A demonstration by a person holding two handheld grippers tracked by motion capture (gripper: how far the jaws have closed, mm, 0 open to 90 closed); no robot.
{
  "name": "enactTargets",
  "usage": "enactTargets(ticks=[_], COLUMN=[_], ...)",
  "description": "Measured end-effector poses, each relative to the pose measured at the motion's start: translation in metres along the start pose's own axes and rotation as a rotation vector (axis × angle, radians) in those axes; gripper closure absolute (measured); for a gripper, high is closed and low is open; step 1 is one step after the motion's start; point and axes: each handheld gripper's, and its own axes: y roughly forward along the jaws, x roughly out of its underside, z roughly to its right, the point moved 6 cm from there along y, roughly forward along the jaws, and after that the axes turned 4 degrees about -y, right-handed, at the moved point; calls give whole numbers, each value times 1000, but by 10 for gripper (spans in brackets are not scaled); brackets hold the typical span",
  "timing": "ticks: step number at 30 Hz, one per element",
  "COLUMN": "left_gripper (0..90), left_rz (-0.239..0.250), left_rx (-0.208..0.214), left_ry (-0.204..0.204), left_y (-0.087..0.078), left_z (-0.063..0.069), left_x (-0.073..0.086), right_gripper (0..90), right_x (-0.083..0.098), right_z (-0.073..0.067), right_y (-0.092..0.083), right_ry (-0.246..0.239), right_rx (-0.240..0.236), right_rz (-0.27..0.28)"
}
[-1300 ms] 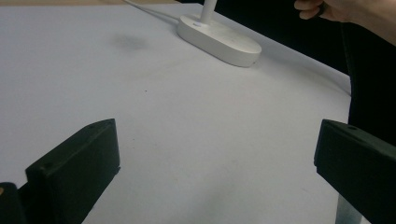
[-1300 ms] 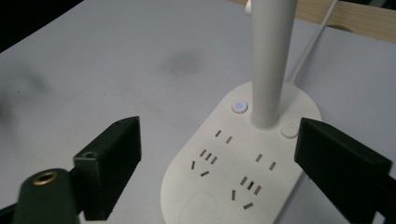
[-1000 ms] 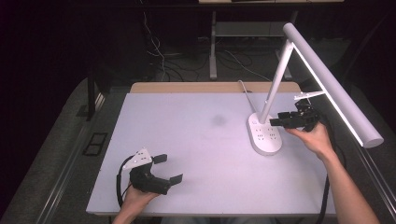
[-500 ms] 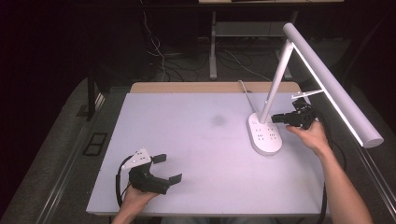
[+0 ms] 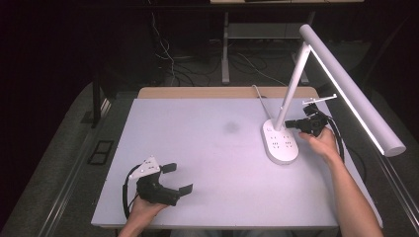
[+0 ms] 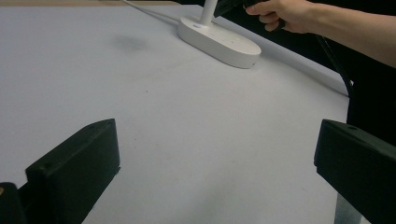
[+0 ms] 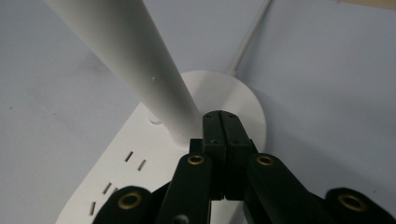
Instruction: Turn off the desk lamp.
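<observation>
1. The right gripper (image 5: 292,123), at the right of the high view, has its black jaws pressed flat together with nothing between them. Their joined tip sits at the foot of the lamp's stem (image 7: 126,60), probably to prod a control there; whether it touches the base I cannot tell.
2. The desk lamp (image 5: 341,79) stands at the right of the table (image 5: 207,148). It has a smooth white oval base (image 5: 279,143) with small socket slots, a round tapering stem that leans, and a long tube head reaching toward the right edge of the frame.
3. A white cable (image 7: 250,35) leaves the base toward the top of the right gripper view.
4. The left gripper (image 5: 174,177), at lower left, rests idle on the matt pale table, its blocky jaws wide apart and empty, seemingly parked.
</observation>
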Motion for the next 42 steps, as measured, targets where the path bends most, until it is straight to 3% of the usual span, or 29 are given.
enactTargets(ticks=[8,12,21,27,42], left_gripper=[0,0,0,0,0], left_rz=[0,1,0,5,-2], left_rx=[0,-2,-2,-8,-8], left_ry=[2,1,4,-1,3], left_y=[0,0,-1,-4,-2], left_z=[0,0,2,0,0], left_x=[0,0,1,1,1], right_gripper=[900,900,900,900,900], right_x=[2,1,1,-2,1], right_z=[3,2,1,0,-5], right_y=[14,17,20,22,16], right_ry=[7,59,53,18,22], right_rx=[1,-14,20,81,69], right_rz=[7,0,3,6,-10])
